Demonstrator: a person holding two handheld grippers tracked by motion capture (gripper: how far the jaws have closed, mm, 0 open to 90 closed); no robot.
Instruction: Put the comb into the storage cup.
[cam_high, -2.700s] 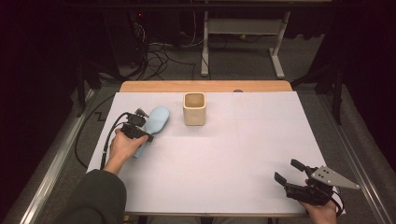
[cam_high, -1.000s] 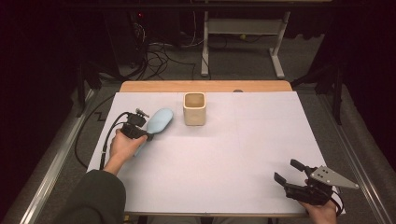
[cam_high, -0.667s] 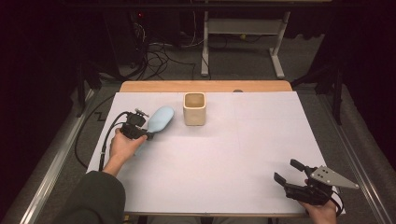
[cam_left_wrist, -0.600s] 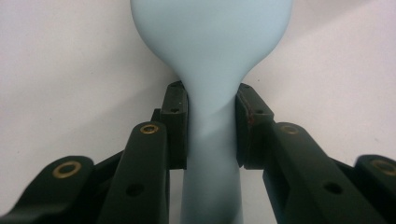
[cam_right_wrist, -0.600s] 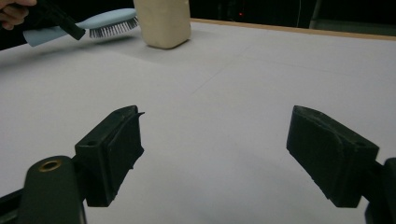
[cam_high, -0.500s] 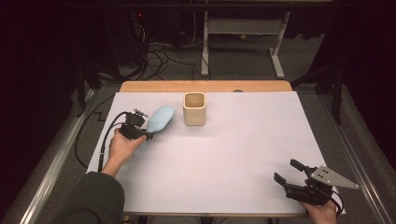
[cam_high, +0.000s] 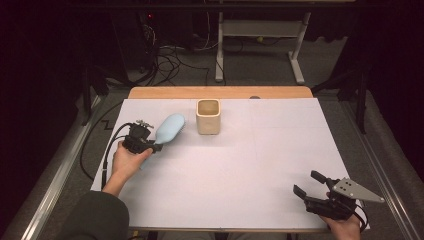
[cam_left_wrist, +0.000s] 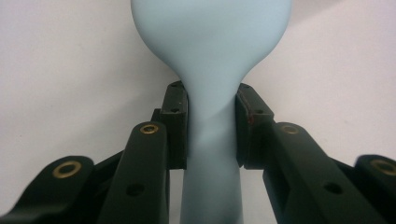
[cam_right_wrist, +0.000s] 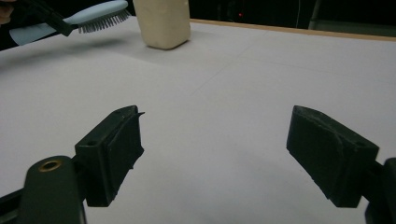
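Two grippers sit on my high view: the left gripper (cam_high: 150, 146) at the middle left of the frame is clamped on the handle of a pale blue hairbrush (cam_high: 169, 128), whose head points up and right toward the cream cup (cam_high: 208, 116) near the top centre of the white table (cam_high: 240, 175); the right gripper (cam_high: 310, 185) rests at the lower right, well apart from both, its jaws spread with nothing between them. In the left gripper view the pads (cam_left_wrist: 175, 123) press on both sides of the brush's narrow neck, just below where the smooth back swells out at the top of the frame. I judge the brush light and rigid, but its plastic looks slick, so a hold at this waist should keep it from sliding out lengthwise. In the right gripper view the brush shows at the upper left, bristles down and off the table, just beside the cup; its own jaws stand wide over bare table.
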